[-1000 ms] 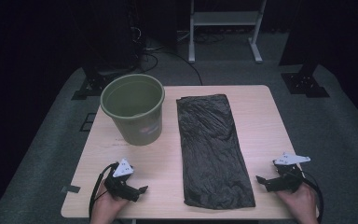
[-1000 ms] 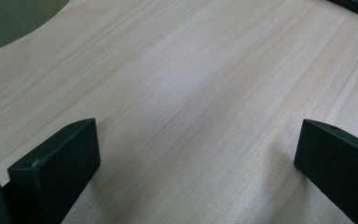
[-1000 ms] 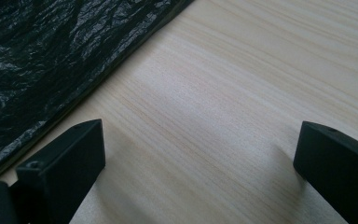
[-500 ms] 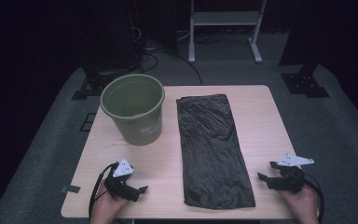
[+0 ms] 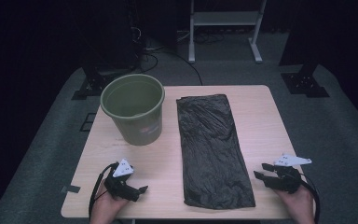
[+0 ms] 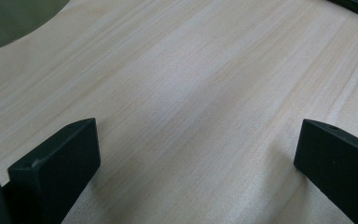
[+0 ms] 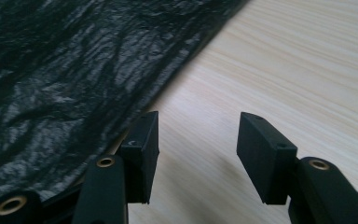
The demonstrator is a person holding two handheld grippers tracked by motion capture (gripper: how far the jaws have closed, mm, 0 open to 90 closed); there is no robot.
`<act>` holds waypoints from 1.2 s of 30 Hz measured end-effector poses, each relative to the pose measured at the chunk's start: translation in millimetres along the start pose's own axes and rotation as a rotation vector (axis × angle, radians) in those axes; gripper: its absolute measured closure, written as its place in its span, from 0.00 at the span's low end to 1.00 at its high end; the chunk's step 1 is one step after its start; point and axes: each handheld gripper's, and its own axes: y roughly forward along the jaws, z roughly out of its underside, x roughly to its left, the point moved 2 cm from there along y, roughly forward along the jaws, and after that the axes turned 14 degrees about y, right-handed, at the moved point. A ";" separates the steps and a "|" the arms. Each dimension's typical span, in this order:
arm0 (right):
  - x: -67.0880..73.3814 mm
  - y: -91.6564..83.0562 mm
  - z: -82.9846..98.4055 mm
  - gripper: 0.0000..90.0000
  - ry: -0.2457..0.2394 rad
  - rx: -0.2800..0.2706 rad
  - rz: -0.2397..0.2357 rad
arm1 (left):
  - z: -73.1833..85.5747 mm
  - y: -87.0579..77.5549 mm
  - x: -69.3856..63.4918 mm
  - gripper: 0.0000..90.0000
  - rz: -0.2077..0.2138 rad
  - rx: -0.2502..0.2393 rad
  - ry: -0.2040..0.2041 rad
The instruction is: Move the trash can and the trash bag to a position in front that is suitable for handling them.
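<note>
A flat, crinkled black plastic bag (image 5: 213,149) is being seen from the high view lying lengthwise along the middle of the pale wooden worktop (image 5: 265,135), with a round olive-green plastic bucket (image 5: 133,108) standing upright near its far left side. The right gripper (image 5: 263,173) is being held low over the worktop just beside the bag's near right corner, and the left gripper (image 5: 140,191) near the front left edge, well apart from the bag.

In the right gripper view, the bag's wrinkled edge (image 7: 65,88) is being shown running diagonally beside one jaw, detail not being given by the high view. The right gripper's (image 7: 196,149) jaws have just been closing and are standing partly apart, with bare wood between them and nothing grasped.

In the left gripper view, the left gripper's (image 6: 196,154) jaws are being held released and wide over bare wood, with a curve of the bucket (image 6: 14,18) at the top left corner.
</note>
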 end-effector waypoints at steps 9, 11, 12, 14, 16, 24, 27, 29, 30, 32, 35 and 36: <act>16.1 10.5 -4.0 0.55 -0.008 0.025 -0.047 | 0.0 0.0 0.0 0.00 0.000 0.000 0.000; 17.9 12.6 -4.5 0.55 -0.005 0.029 -0.063 | 0.0 0.0 0.0 0.00 0.000 0.000 0.000; 18.6 13.5 -4.9 0.56 -0.006 0.030 -0.067 | 0.0 0.0 0.0 0.00 0.000 0.000 0.000; 20.9 16.7 -5.2 0.58 -0.006 0.040 -0.077 | 0.0 0.0 0.0 0.00 0.000 0.000 0.000; 22.6 19.9 -4.9 0.61 -0.009 0.055 -0.088 | 0.0 0.0 0.0 0.00 0.000 0.000 0.000; 29.0 25.2 -5.6 0.74 -0.025 0.072 -0.081 | 0.0 0.0 0.0 0.00 0.000 0.000 -0.001; 30.6 26.1 -5.8 0.92 -0.032 0.079 -0.083 | 0.0 0.0 0.0 0.00 0.000 0.000 -0.001; 29.9 26.5 -6.1 1.00 -0.035 0.087 -0.087 | 0.0 0.0 0.0 0.00 0.000 0.000 -0.001; 29.7 26.4 -6.1 1.00 -0.036 0.087 -0.087 | 0.0 0.0 0.0 0.00 0.000 0.000 -0.001; 29.6 26.2 -6.0 1.00 -0.037 0.088 -0.088 | 0.0 0.0 0.0 0.00 -0.001 0.000 -0.001; 29.1 23.1 -6.9 1.00 -0.041 0.075 -0.087 | 0.0 0.0 0.0 0.00 -0.001 0.000 0.000; 27.5 19.3 -7.9 1.00 -0.042 0.060 -0.081 | 0.0 0.0 0.0 0.00 -0.001 0.000 -0.001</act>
